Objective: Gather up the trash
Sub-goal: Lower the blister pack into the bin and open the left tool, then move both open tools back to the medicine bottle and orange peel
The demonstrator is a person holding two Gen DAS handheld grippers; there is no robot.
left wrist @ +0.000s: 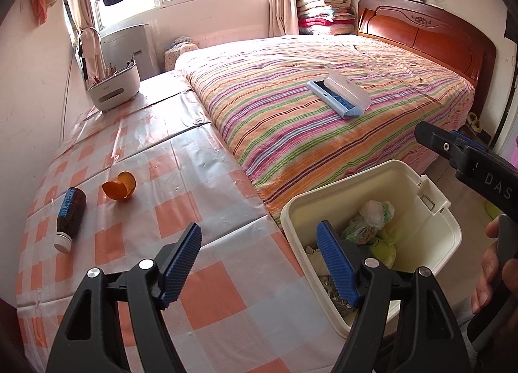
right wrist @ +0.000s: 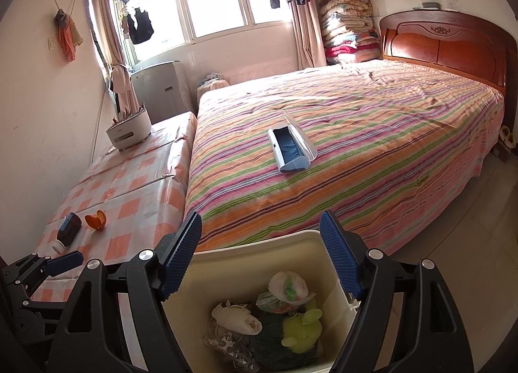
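Bed (left wrist: 340, 82) with striped cover fills the right and far side; a low surface with an orange-checked plastic cloth (left wrist: 181, 159) runs alongside it on the left. Cream trash bin (left wrist: 430, 243) stands at the near corner of the bed, just beside the cloth edge, already holding crumpled bags (right wrist: 288, 287) and a yellow-green plush toy (right wrist: 302, 329). Left gripper (left wrist: 259, 259) is angled down over the cloth/bin boundary, jaws spread wide, nothing between them; its right pad sits in front of the bin's near-left wall. Right gripper (right wrist: 260, 250) hangs over the bin's far rim, tilted down, jaws also wide apart and empty; a person's hand (left wrist: 492, 272) wraps its handle in the left wrist view. Remaining trash on the cloth: dark bottle (left wrist: 69, 217) lying on its side, white cap toward the camera, and an orange peel (left wrist: 119, 186) just beside it, apart from it. A blue-and-white lint brush (left wrist: 338, 94) lies mid-bed.
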